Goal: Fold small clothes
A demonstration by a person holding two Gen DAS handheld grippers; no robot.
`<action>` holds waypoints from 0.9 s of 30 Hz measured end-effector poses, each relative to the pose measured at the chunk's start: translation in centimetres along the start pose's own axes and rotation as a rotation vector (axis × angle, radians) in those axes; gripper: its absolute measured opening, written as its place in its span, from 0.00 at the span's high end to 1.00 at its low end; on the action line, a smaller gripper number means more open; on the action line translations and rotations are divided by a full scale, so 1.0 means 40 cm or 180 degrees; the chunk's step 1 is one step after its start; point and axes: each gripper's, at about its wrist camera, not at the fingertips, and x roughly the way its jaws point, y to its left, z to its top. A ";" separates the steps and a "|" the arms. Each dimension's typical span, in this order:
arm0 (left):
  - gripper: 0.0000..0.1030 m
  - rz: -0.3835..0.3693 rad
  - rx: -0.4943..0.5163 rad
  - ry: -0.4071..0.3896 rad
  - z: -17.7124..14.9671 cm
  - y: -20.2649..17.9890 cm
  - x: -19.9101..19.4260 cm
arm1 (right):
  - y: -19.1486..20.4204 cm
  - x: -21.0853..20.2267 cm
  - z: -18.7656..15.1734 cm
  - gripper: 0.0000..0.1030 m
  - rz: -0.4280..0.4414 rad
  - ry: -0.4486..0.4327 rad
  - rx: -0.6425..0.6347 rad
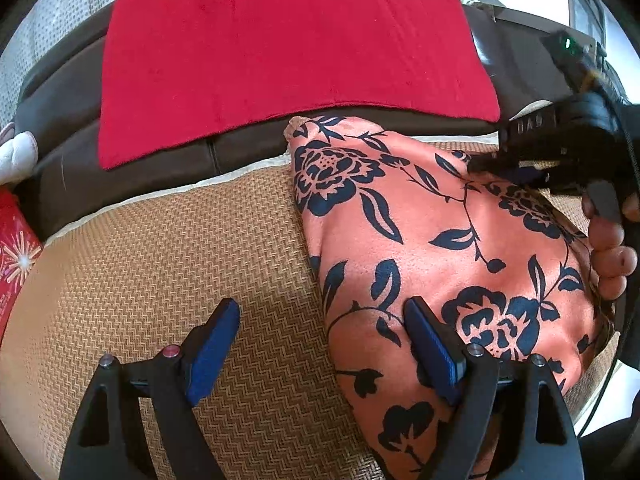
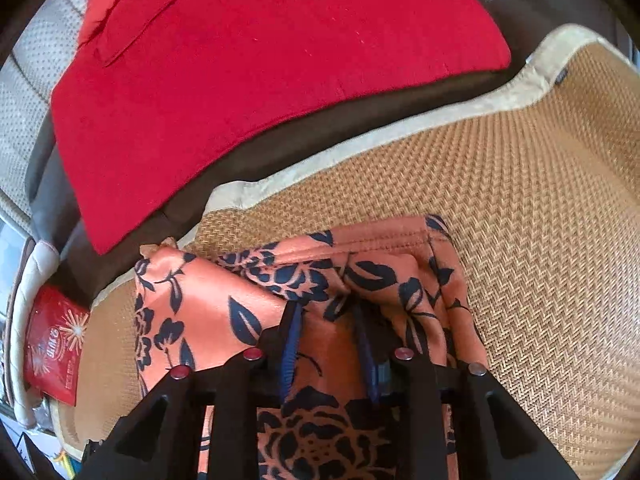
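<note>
An orange floral garment (image 1: pixel 432 240) lies on a woven mat (image 1: pixel 180 260), filling the frame's right; the wide-open, empty left gripper (image 1: pixel 320 344) straddles its left edge, while the right gripper (image 2: pixel 328 344) loosely brackets a bunched fold.

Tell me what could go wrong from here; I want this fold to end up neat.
1. The orange floral satin garment is bunched between the right gripper's narrowly spaced pads; whether they pinch it is unclear, so the slippery cloth may slide out.
2. The left gripper is open, straddling the garment's edge over the woven tan mat, holding nothing, so the cloth could drag sideways.
</note>
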 end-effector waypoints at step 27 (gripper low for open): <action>0.15 -0.0672 -0.0743 -0.0078 0.026 0.102 -0.030 | 0.110 -0.022 -0.023 0.62 0.0815 0.0040 -0.0466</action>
